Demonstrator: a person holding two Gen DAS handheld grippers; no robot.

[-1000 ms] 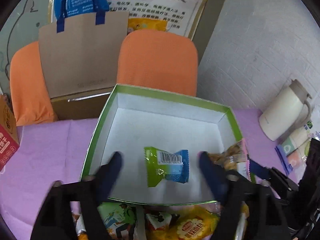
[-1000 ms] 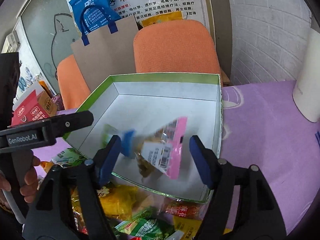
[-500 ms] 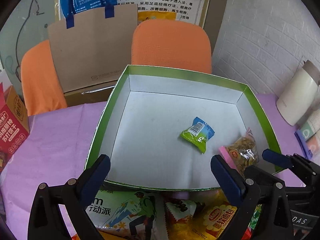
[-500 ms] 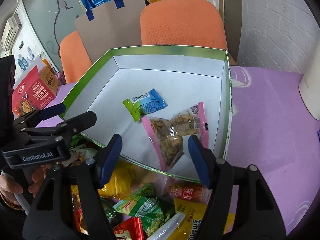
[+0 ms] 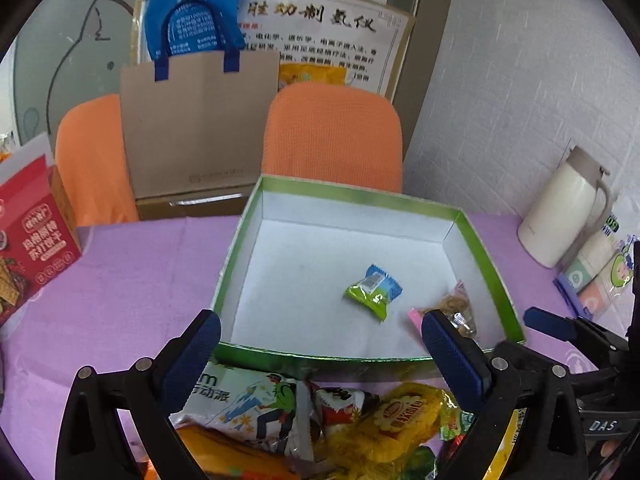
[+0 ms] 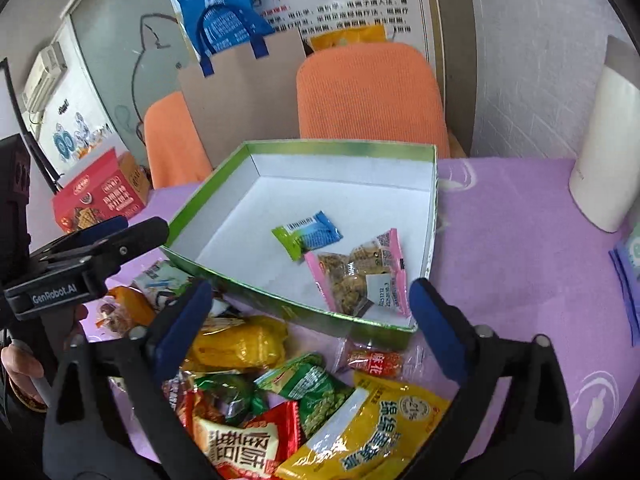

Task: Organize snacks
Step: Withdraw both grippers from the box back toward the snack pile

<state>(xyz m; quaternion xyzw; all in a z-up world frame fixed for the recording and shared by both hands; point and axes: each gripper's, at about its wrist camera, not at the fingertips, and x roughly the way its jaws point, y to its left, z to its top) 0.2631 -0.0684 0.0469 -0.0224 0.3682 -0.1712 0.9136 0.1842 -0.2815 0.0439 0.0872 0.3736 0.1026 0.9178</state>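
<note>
Black plastic left gripper (image 5: 320,350) and right gripper (image 6: 308,316), blue ribbed pads, silver screws, white "GenRobot.AI" lettering.

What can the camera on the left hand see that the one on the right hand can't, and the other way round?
Only the left view shows the cream jug whole, with its lid and handle, and the white hiker-print packet.

Only the right view shows the person's hand on the left tool, an air conditioner on the wall, and the big yellow bag.

Both show the green box, holding the blue-green sweet and the pink packet, plus the orange chair. Each camera's tongs stand open.
</note>
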